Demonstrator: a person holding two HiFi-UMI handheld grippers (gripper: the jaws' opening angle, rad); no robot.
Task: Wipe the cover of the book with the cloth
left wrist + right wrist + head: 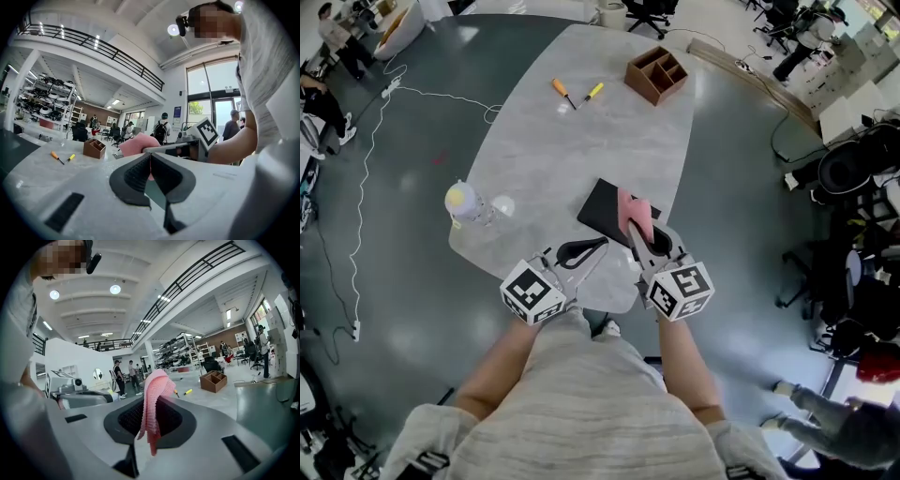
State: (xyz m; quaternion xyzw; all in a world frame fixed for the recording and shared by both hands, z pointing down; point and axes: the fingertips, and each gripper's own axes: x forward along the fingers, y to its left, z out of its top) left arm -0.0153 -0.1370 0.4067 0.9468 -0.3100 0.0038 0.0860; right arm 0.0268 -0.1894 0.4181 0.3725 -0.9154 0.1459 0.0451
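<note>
Book (602,208) lies flat on the table (572,150), centre frame near the lower edge, cover up. Cloth (636,214) overlaps the book's right part. Can't tell if it's touching the cover.

Right gripper (639,234) jaws pinch the cloth, which hangs limp from them. Left gripper (586,251) sits just lower left of the book, jaws pressed together on nothing.

Status, my read: cloth pickup done, positioned at the book. No sign of wiping on the cover, so the strokes are still to do.
</note>
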